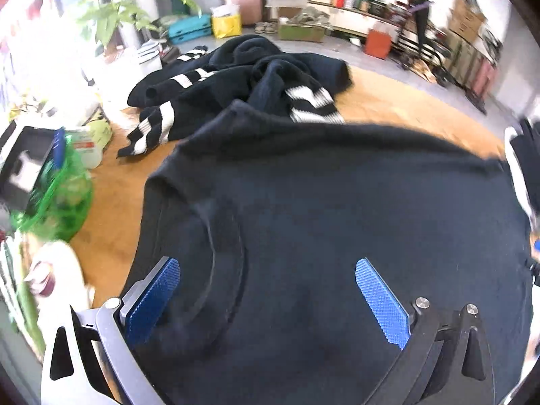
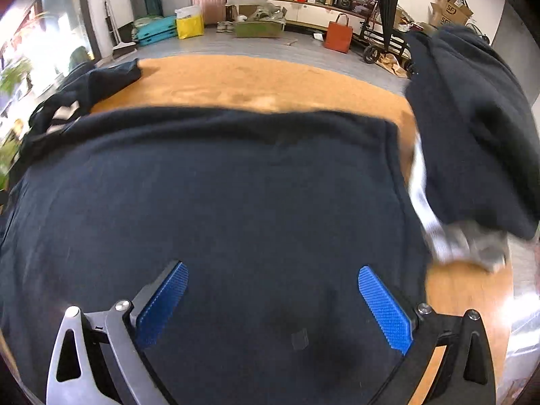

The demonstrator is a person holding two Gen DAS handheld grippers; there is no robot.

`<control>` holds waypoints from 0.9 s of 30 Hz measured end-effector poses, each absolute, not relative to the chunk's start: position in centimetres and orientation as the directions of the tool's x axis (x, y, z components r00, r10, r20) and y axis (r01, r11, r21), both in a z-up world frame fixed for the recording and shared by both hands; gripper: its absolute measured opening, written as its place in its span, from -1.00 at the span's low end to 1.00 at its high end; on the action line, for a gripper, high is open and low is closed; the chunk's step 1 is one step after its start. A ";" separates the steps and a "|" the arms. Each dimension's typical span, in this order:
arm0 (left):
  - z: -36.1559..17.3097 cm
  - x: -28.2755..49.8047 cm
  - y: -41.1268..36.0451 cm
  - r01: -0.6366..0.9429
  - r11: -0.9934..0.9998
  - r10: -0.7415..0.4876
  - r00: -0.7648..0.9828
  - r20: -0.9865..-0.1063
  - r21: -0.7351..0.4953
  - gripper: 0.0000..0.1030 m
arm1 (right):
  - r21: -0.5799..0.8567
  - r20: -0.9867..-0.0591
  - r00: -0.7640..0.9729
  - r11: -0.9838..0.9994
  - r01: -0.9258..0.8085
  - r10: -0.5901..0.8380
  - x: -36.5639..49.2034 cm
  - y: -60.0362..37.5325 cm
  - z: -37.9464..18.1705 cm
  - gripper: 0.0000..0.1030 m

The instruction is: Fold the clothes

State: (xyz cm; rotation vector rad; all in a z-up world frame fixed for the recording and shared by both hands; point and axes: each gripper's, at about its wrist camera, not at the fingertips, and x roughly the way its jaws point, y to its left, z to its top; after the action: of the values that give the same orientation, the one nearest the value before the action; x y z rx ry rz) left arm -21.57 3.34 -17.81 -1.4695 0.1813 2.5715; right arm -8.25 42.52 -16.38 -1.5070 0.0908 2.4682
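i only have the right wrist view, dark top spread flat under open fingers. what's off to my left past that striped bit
Observer: In the left wrist view, a heap of dark clothes with white stripes lies crumpled on the brown table, beyond the spread dark garment.
Operator: is the left gripper holding anything
Observer: No, the left gripper is open over the garment, its blue pads apart with nothing between them.
Operator: anything near the table's left edge
Observer: A green mesh bag sits there, beside a white container.
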 end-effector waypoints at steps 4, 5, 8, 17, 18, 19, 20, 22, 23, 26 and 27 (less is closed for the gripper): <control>-15.4 -11.4 3.0 -0.245 -0.967 0.071 -0.520 -0.851 0.069 1.00 | -0.067 -0.880 -0.442 -0.966 -0.251 0.176 -1.9 43.1 -15.9 1.00; -15.1 -9.8 3.3 -0.256 -0.964 0.072 -0.523 -0.849 0.076 1.00 | -0.065 -0.879 -0.444 -0.965 -0.254 0.176 -0.3 43.3 -15.8 1.00; -14.3 -5.7 4.1 -0.293 -0.953 0.098 -0.536 -0.838 0.076 1.00 | -0.059 -0.876 -0.449 -0.964 -0.261 0.175 4.5 43.8 -15.4 1.00; -13.3 5.0 6.7 -0.373 -0.922 0.151 -0.600 -0.786 0.108 1.00 | -0.030 -0.862 -0.489 -0.975 -0.221 0.138 13.4 42.7 -15.1 1.00; -13.1 6.0 6.6 -0.373 -0.920 0.151 -0.618 -0.771 0.119 1.00 | -0.027 -0.859 -0.494 -0.977 -0.214 0.132 14.1 42.5 -15.1 1.00; -12.9 7.1 6.3 -0.367 -0.923 0.156 -0.638 -0.754 0.120 1.00 | -0.023 -0.857 -0.499 -0.978 -0.206 0.126 14.9 42.3 -15.1 1.00; -12.7 8.0 6.1 -0.362 -0.925 0.164 -0.652 -0.740 0.113 1.00 | -0.020 -0.855 -0.504 -0.980 -0.199 0.120 15.6 42.1 -15.1 1.00; -12.3 9.1 5.7 -0.356 -0.932 0.196 -0.659 -0.726 0.072 1.00 | -0.026 -0.845 -0.521 -0.983 -0.181 0.118 16.5 41.7 -14.8 1.00; -12.1 9.7 5.5 -0.354 -0.934 0.209 -0.662 -0.720 0.055 1.00 | -0.031 -0.839 -0.530 -0.985 -0.172 0.119 16.9 41.6 -14.6 1.00; -11.8 11.0 5.6 -0.353 -0.934 0.220 -0.674 -0.706 0.045 1.00 | -0.043 -0.817 -0.563 -0.988 -0.151 0.121 18.2 41.3 -14.0 1.00; -12.0 11.3 5.7 -0.357 -0.933 0.223 -0.673 -0.705 0.046 1.00 | -0.040 -0.814 -0.568 -0.988 -0.151 0.119 18.6 41.5 -14.1 1.00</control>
State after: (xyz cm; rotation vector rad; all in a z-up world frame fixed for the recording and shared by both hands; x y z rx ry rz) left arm 11.26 5.73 -11.96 -1.0617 0.2575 2.6019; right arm 18.60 41.50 -14.10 -1.3741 0.0508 2.6539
